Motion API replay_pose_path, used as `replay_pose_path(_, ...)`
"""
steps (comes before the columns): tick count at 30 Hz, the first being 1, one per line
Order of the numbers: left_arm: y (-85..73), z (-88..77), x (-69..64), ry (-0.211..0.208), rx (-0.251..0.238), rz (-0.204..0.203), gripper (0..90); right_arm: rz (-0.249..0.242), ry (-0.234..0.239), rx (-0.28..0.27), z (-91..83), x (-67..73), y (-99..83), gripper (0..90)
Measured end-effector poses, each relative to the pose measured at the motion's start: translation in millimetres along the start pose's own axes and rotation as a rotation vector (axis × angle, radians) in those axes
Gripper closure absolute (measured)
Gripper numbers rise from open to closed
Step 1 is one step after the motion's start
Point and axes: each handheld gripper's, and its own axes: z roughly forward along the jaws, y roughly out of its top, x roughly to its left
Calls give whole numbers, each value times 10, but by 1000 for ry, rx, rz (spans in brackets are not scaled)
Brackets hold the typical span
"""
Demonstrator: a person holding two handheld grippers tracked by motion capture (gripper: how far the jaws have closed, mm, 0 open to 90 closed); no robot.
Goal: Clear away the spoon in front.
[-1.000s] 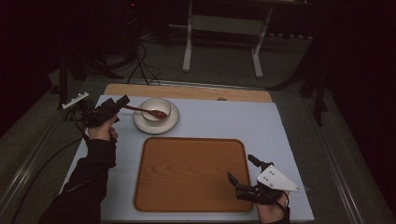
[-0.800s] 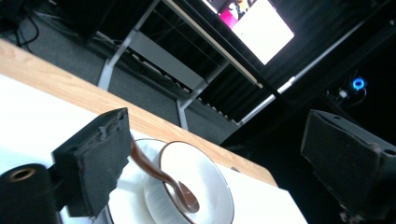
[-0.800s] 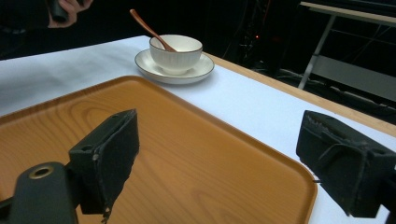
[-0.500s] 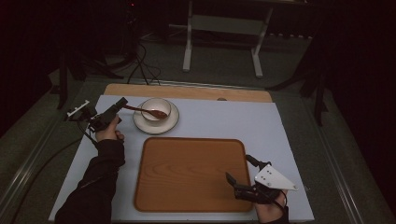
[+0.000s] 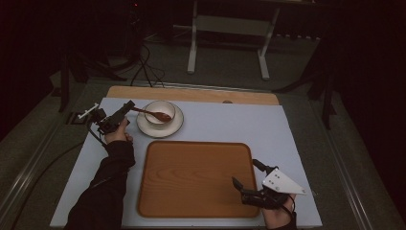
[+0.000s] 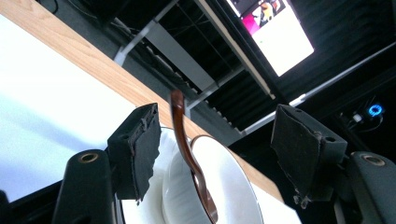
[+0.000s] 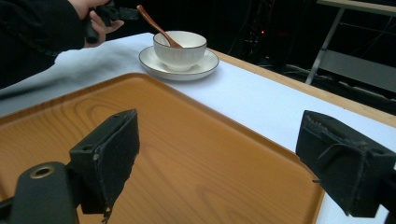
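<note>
Centre of the high view: wooden tray point(image 5: 191, 177); right gripper point(image 5: 246, 175), spread, over its lower-right corner. Upper left: bowl point(image 5: 160, 111) on saucer point(image 5: 143, 127); left gripper point(image 5: 130, 106) closing around spoon point(image 5: 152, 114) handle, seemingly not yet pinching.

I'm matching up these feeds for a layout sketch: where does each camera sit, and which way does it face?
High view: above the person's side, facing forward and down on the tray; forearms, both tongs.
Left gripper view: on the left tongs, facing the spoon in the bowl; two jaws.
Right gripper view: on the right tongs, low over the tray, facing the bowl; jaws, other hand.
Shared: bowl and spoon.
</note>
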Motion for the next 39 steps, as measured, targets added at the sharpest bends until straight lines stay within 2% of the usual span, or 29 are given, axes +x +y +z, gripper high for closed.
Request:
replay_pose_path(5,7,61,12,3,1,5,329,8,7,4,7,-11,-7,135)
replay_pose_path(10,-24,145,31,17,9,-14,359,13,9,6,10,-11,-9,135)
replay_pose_path(15,-45,216,43,22,18,-46,429,17,12,7,11,-18,-14,135)
replay_pose_path(16,-49,229,42,24,18,-53,468,16,16,9,16,-23,-18,136)
replay_pose_path(17,-55,235,41,29,15,-57,468,16,16,9,16,-23,-18,136)
replay_pose_path(20,-82,256,50,29,10,-72,549,16,17,8,15,-26,-18,136)
replay_pose_path(23,-110,267,57,29,-8,-107,598,21,17,10,14,-30,-20,136)
replay_pose_path(24,-114,272,54,28,-11,-105,639,23,17,11,15,-30,-22,137)
replay_pose_path(25,-114,271,48,30,-15,-102,639,23,17,11,15,-30,-22,137)
replay_pose_path(26,-114,270,49,27,-22,-108,694,22,19,12,16,-30,-23,137)
replay_pose_path(30,-105,263,52,37,-25,-103,755,22,21,14,21,-28,-24,137)
replay_pose_path(31,-102,266,51,35,-23,-103,807,23,22,16,26,-28,-25,138)
replay_pose_path(32,-96,259,35,42,-28,-87,821,22,22,17,26,-27,-25,138)
replay_pose_path(39,-82,256,-44,33,-28,-43,838,23,22,15,24,-28,-25,138)
